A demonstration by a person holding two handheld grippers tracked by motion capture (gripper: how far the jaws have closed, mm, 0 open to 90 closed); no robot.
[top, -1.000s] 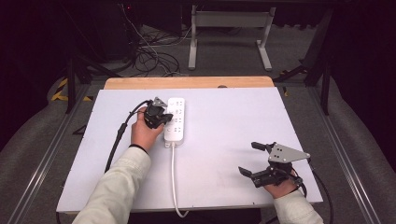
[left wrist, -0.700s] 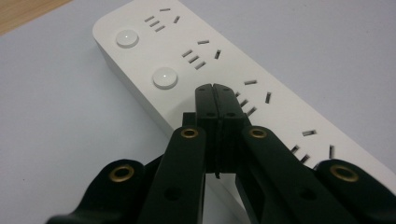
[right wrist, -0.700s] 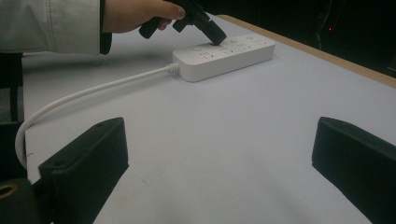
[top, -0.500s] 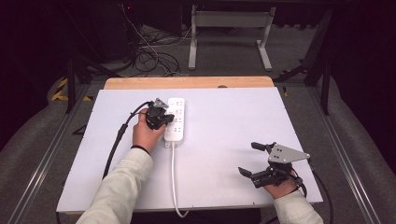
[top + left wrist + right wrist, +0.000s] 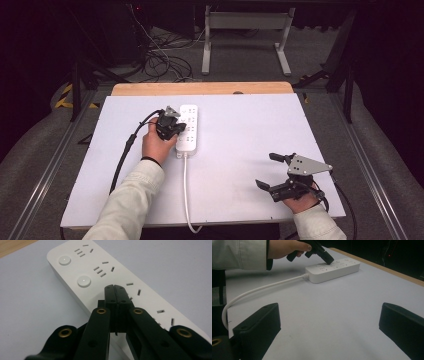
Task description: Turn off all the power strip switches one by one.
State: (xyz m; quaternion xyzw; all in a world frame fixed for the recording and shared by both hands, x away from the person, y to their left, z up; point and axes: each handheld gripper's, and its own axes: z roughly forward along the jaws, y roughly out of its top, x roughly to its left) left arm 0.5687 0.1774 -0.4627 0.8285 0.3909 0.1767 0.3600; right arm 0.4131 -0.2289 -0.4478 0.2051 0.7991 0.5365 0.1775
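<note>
A white power strip (image 5: 187, 129) lies lengthwise on the white table top, its white cord (image 5: 186, 195) running toward the front edge. In the left gripper view the power strip (image 5: 105, 275) shows round buttons and socket slots. My left gripper (image 5: 114, 287) is shut, jaws pressed together, with its tips on the strip's top face beside a button; it sits at the strip's left side (image 5: 178, 129) in the high view. My right gripper (image 5: 270, 171) rests open near the front right of the table, nothing between its jaws. From the right gripper view the left gripper (image 5: 328, 260) touches the power strip (image 5: 334, 269).
The white table top (image 5: 240, 130) has a wooden strip (image 5: 200, 88) along its far edge. A black cable (image 5: 125, 150) trails from the left gripper over the table's left part. Behind the table stand a metal frame (image 5: 245, 30) and loose floor cables (image 5: 160, 60).
</note>
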